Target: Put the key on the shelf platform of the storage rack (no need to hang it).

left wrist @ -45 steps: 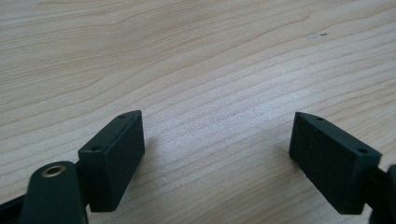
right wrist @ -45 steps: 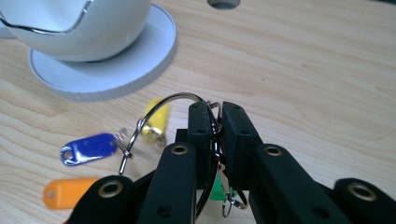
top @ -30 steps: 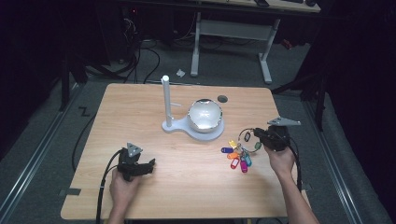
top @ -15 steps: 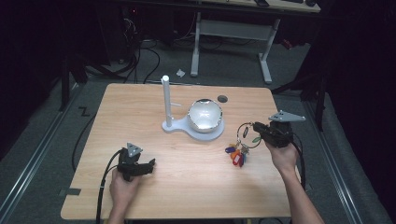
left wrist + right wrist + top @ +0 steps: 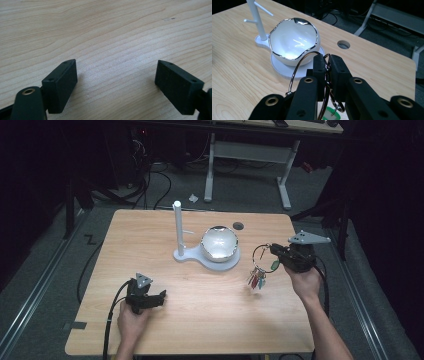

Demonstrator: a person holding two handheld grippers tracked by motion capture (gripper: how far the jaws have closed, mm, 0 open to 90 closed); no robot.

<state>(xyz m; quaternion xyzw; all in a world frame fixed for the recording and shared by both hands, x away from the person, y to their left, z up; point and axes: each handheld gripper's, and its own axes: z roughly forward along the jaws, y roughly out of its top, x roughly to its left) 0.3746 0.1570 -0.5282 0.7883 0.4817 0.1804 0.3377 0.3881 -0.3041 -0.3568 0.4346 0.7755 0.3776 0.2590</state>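
My right gripper (image 5: 274,251) is shut on a large metal key ring (image 5: 261,254) and holds it in the air at the table's right side, just right of the white bowl (image 5: 219,243). Several coloured keys and tags (image 5: 257,279) dangle below the ring. In the right gripper view its jaws pinch the ring's wire (image 5: 299,65), with the bowl (image 5: 293,41) just beyond. The bowl sits on a white stand with an upright peg post (image 5: 177,226). My left gripper (image 5: 161,298) rests on the table at the front left, open, with bare wood (image 5: 117,67) between its jaws.
The wooden table (image 5: 150,250) has a round cable hole (image 5: 238,226) behind the bowl. A desk frame (image 5: 245,155) and cables lie on the floor beyond the far edge. The surroundings are dark.
My right gripper has lifted the key ring off the table, and the keys now hang in the air. The left gripper has stayed where it was.
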